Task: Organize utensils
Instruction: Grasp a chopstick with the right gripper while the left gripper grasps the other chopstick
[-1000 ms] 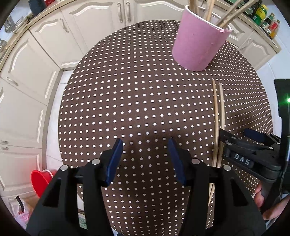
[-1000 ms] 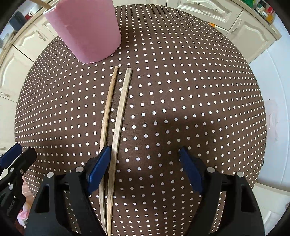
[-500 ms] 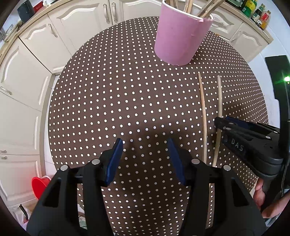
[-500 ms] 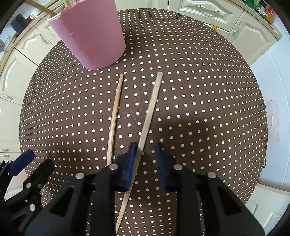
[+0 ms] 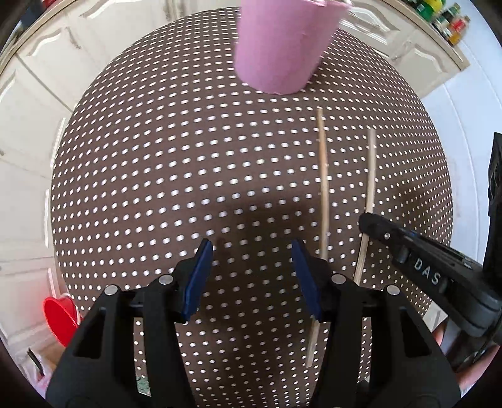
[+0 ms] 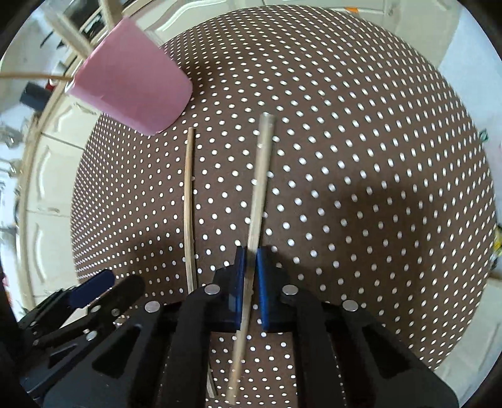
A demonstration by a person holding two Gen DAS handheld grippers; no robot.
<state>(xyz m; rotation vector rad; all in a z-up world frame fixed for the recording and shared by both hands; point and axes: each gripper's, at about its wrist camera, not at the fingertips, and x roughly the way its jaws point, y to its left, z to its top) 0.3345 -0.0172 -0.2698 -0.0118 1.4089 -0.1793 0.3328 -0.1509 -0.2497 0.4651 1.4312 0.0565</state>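
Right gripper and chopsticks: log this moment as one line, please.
right gripper: jaws just closed on held chopstick | left gripper: open, empty | other chopstick: on tablecloth | pink cup: upright

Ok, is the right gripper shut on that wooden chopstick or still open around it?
Shut on it. The right gripper has its blue jaws pressed against the thin wooden chopstick, having just closed.

The pink cup's (image 5: 282,47) rim was cut off by the top edge in the left wrist view. The lying chopstick's (image 5: 323,188) lower stretch was hidden behind the left gripper (image 5: 251,276). Countertop bottles (image 5: 451,22) were too blurred to identify
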